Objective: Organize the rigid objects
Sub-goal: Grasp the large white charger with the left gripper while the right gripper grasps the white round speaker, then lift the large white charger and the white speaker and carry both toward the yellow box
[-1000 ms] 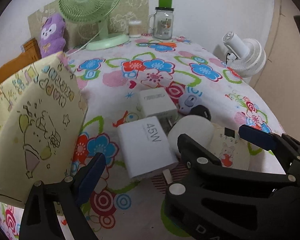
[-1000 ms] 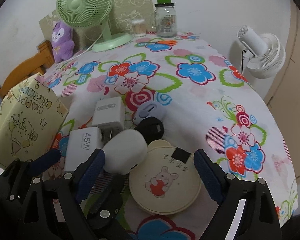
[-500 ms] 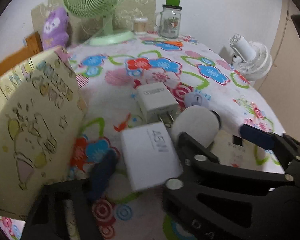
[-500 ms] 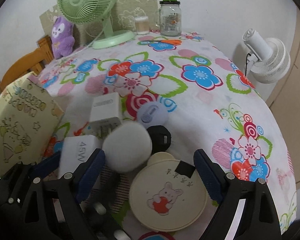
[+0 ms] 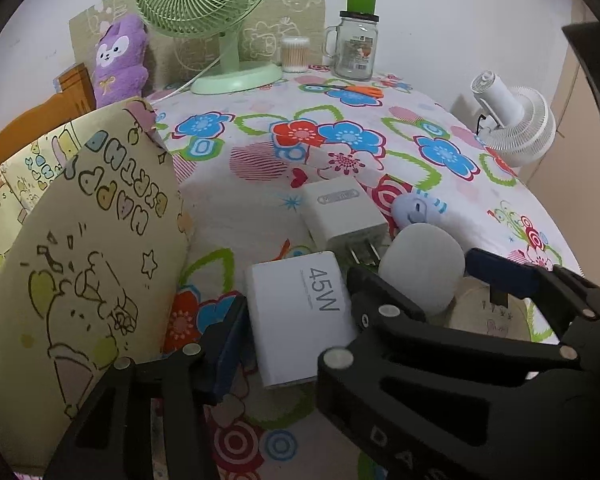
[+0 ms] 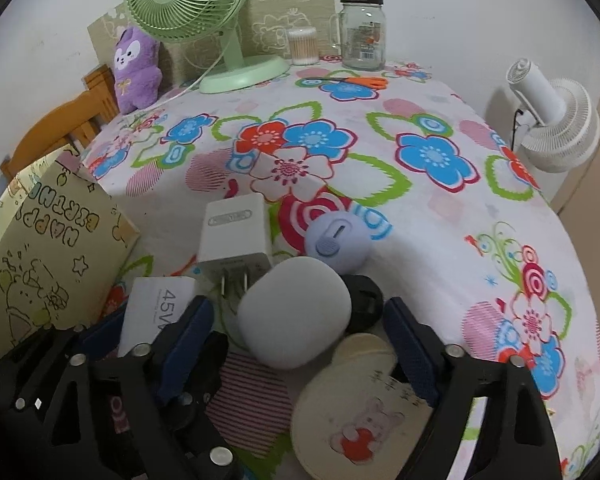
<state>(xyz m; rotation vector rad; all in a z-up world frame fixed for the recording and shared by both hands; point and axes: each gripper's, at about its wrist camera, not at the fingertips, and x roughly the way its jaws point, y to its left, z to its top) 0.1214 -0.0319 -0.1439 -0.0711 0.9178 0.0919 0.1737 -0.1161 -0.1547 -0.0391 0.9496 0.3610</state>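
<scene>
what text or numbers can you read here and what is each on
"45W": white charger, small print beside it unreadable.
"HAPPY BIRTHD…", seen upside down, end cut off: yellow gift bag.
Grey label plate on the smaller white plug adapter: blurred.
Glass jar label: too small.
Round cream case characters: too blurred.

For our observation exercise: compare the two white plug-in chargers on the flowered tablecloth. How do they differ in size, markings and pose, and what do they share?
The 45W charger is larger and flatter; the smaller charger is stubbier. The 45W charger carries large grey "45W" print; the smaller charger has only a faint grey oval label. The 45W charger sits between the left gripper fingers; the smaller charger lies free, its two metal prongs showing. Both are white rectangular blocks.
</scene>
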